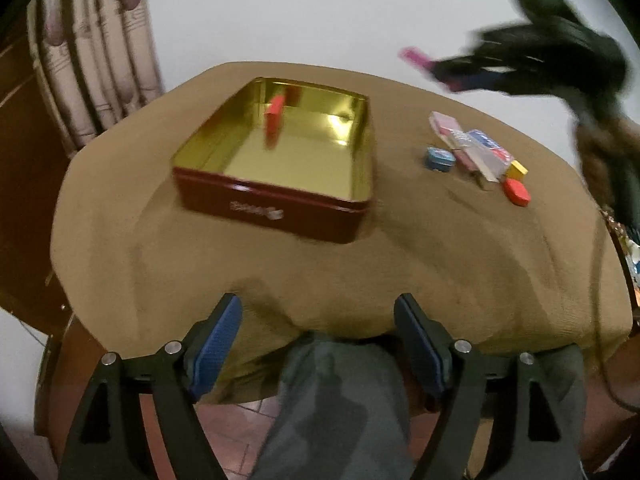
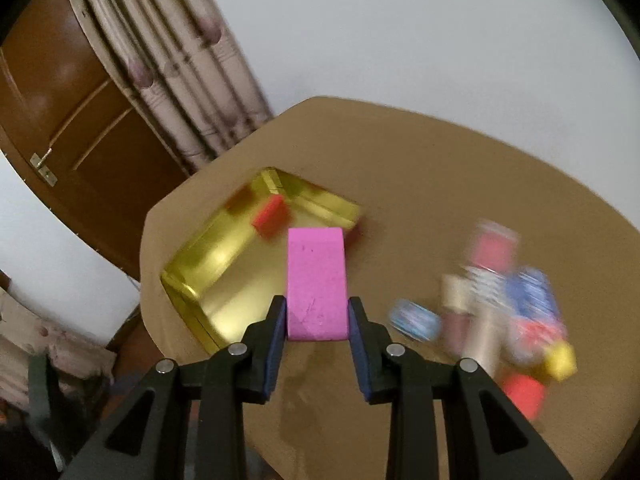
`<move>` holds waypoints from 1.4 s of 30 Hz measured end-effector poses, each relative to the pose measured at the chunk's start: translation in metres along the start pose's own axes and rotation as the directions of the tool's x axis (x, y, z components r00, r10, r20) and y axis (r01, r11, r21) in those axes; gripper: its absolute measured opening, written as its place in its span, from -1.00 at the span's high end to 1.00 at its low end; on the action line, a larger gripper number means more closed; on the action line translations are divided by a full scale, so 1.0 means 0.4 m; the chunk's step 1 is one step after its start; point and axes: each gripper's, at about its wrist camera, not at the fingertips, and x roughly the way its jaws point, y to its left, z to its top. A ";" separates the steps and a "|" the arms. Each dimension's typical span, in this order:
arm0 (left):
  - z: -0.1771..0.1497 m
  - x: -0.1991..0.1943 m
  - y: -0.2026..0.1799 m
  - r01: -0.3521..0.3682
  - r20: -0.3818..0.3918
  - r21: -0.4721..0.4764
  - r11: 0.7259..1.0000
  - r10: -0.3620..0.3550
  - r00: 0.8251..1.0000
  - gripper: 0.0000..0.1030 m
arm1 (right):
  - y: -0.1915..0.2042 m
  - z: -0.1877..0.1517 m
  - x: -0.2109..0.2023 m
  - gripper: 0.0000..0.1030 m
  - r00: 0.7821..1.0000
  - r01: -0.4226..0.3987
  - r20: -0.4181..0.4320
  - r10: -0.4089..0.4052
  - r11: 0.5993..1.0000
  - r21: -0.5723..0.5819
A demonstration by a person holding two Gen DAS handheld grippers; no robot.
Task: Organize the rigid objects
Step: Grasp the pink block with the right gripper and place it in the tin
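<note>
Right wrist view shows the right gripper (image 2: 318, 312) squeezing a pink block (image 2: 316, 280) by its near end, in the middle of the frame, up above the brown table (image 2: 440, 168). Most of the block sticks out past the pads, so I think it could tip or slip out if the hand swings fast, and the blur hints that it is moving quickly. It might also hit the wall of the tin box (image 2: 200, 292) at middle left and bounce onto the cloth instead of landing inside. The left gripper (image 1: 318, 344), low in the left wrist view, has its jaws spread apart with nothing between them, hanging over the near table edge. One tin box is on the table, with one red block (image 1: 274, 120) inside it, leaning near the back. One pink block is in the air. The pile (image 1: 476, 152) at middle right of the left wrist view has about six or seven small things: one blue tin, one red piece, one yellow piece and a few flat packets, too blurry to count exactly.
</note>
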 end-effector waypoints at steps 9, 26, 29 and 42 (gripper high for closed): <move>-0.001 -0.010 0.061 -0.032 0.048 -0.013 0.999 0.033 0.998 -0.47 | 0.111 0.100 0.364 0.41 0.985 0.073 -0.157 -0.068 0.997 0.025; -0.023 0.051 0.085 0.005 -0.090 -0.090 0.996 -0.013 0.996 -0.52 | 0.111 0.167 0.473 0.40 0.976 0.088 -0.206 -0.072 0.993 0.073; -0.023 0.035 0.072 -0.021 -0.053 -0.062 0.998 0.018 0.998 -0.52 | 0.097 0.171 0.456 0.35 0.986 0.055 -0.160 -0.036 0.992 0.115; -0.040 0.003 -0.041 0.013 0.014 0.114 0.993 -0.015 1.000 -0.52 | -0.136 -0.148 -0.077 0.03 0.937 0.267 0.214 -0.276 0.961 0.069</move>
